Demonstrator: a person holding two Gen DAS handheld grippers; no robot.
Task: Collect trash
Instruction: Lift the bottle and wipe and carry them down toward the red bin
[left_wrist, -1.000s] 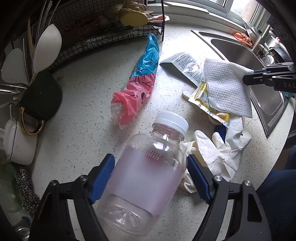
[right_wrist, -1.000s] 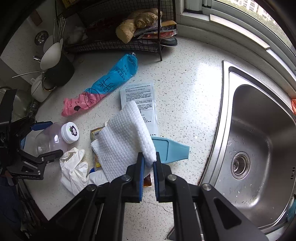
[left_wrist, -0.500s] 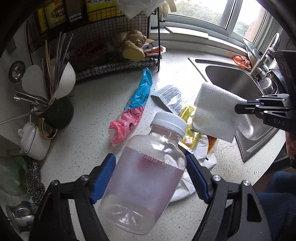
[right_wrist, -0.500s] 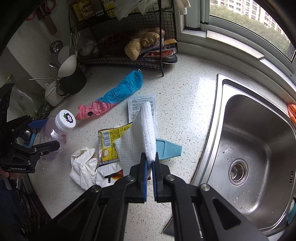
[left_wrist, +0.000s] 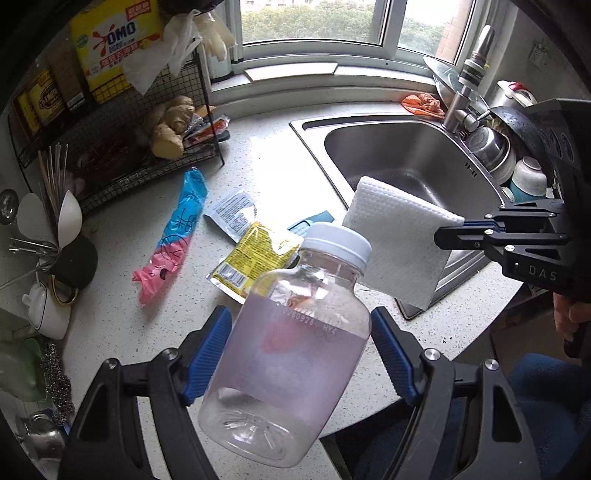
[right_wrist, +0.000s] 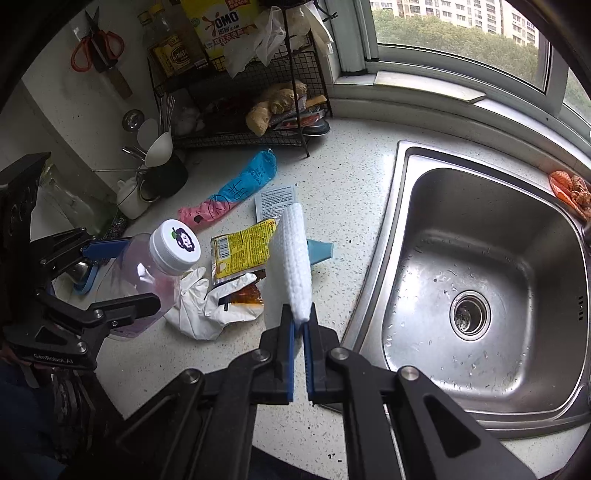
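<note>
While my left gripper (left_wrist: 299, 350) clasps the clear plastic bottle (left_wrist: 291, 354) across its body between the blue pads, the bottle hangs above the counter edge with its long axis running away from the camera, base nearest me and white cap (left_wrist: 334, 242) pointing up and slightly right toward the sink. My right gripper (right_wrist: 299, 325) is clenched on one corner of the white paper towel (right_wrist: 293, 258), which I see edge-on in the right wrist view, its length running straight away from the fingertips; from the left wrist view it drapes as a flat sheet in front of the sink's (left_wrist: 406, 158) near corner. Below on the speckled countertop (right_wrist: 351, 177) I see a crumpled white glove (right_wrist: 207, 310), then a yellow sachet (right_wrist: 240, 251) lying flat, a light-blue piece (right_wrist: 321, 251) just beside it, and a white printed packet (right_wrist: 277, 201). Further off lies a pink-and-blue wrapper (right_wrist: 236, 192), its long axis running diagonally toward the black wire rack (right_wrist: 236, 136), with a dark utensil cup (right_wrist: 166, 177) to the left.
</note>
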